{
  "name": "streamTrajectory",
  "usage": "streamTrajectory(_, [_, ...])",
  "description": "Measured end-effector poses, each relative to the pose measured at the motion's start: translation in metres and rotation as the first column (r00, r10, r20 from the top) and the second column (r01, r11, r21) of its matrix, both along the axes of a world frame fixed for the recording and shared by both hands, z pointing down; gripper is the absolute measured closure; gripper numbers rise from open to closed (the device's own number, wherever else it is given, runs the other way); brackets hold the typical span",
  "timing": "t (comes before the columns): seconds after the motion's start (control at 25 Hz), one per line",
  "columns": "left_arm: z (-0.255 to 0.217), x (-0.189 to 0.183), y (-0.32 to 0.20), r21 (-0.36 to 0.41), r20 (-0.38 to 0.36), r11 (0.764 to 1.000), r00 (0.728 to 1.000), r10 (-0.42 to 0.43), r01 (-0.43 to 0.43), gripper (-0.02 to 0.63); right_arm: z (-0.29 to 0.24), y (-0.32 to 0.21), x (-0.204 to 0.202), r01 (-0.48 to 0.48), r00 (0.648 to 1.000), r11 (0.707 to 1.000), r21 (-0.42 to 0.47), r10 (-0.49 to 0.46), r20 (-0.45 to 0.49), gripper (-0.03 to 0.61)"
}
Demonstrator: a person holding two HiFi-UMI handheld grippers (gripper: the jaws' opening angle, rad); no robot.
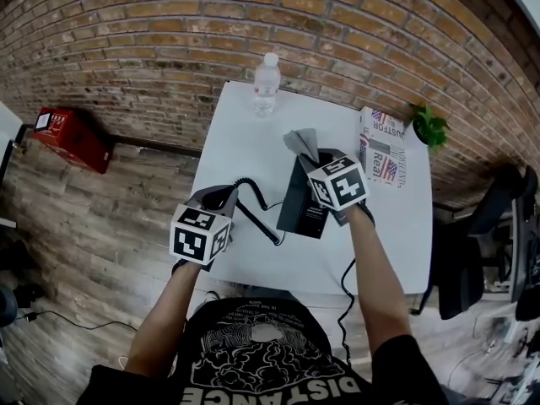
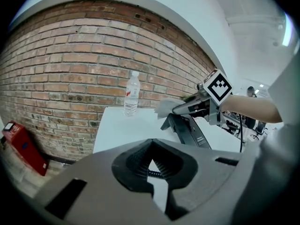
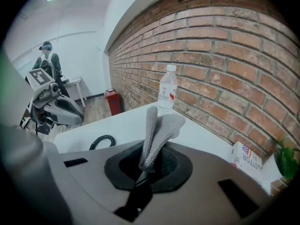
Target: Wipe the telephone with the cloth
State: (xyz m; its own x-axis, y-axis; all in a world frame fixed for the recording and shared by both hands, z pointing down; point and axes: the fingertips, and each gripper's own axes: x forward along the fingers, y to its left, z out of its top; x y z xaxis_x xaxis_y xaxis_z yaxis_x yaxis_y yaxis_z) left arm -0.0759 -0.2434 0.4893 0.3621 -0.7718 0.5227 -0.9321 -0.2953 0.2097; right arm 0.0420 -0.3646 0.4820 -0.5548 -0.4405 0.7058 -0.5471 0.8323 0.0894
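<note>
- The white worktop (image 1: 245, 116) carries everything; the telephone stands near its middle, in front of me.
- The telephone (image 1: 302, 202) is a black body that is propped up on a slope. Its long axis runs from me toward the brick wall, and its high end is the far one.
- My right gripper (image 3: 150, 161) is directly over that high end, so this hand is much nearer to the telephone. Its fingers are closed tight on the cloth.
- My left gripper (image 2: 151, 146) is to the left of the telephone, apart from it. Its fingers meet at the tips. I see the cord through the gap behind them, but I cannot tell if it is pinched.
- The grey cloth (image 3: 161, 128) stands out past the right fingers in a fold, at the telephone's top edge. I judge the wipe should go along the slope, toward me.
- The coiled cord (image 1: 261, 218) lies between the left gripper and the telephone.
</note>
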Motion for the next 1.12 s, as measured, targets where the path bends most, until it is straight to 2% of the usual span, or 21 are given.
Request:
streamTrajectory(0.2, [-0.003,-0.004,0.001,0.007,-0.004,1.0,1.0,-0.006,0.006,0.607,-0.002,0.002,-0.013,0.017,1.0,1.0,-0.004,-0.017,0.01,0.566])
streamTrajectory(0.32, [-0.007,-0.006,0.001,0.021,-0.006,1.0,1.0,-0.003,0.004,0.607,-0.01,0.002,-0.017,-0.003,0.999,1.0,0.026,0.002,0.034,0.566])
streamTrajectory(0.64, [-0.026,-0.005,0.004,0.058,-0.009,0.998,1.0,0.029,-0.029,0.607,-0.066,0.017,-0.006,-0.114,0.983,0.982,0.152,0.088,0.162,0.566])
streamTrajectory(0.92, [-0.045,-0.003,0.019,0.09,-0.01,0.994,0.998,0.069,-0.068,0.607,-0.094,0.058,0.013,-0.216,0.952,0.961,0.175,0.167,0.259,0.566])
streamTrajectory(1.12, [-0.054,-0.001,0.031,0.107,-0.006,0.989,0.995,0.104,-0.103,0.607,-0.104,0.088,0.032,-0.305,0.921,0.935,0.182,0.241,0.305,0.566])
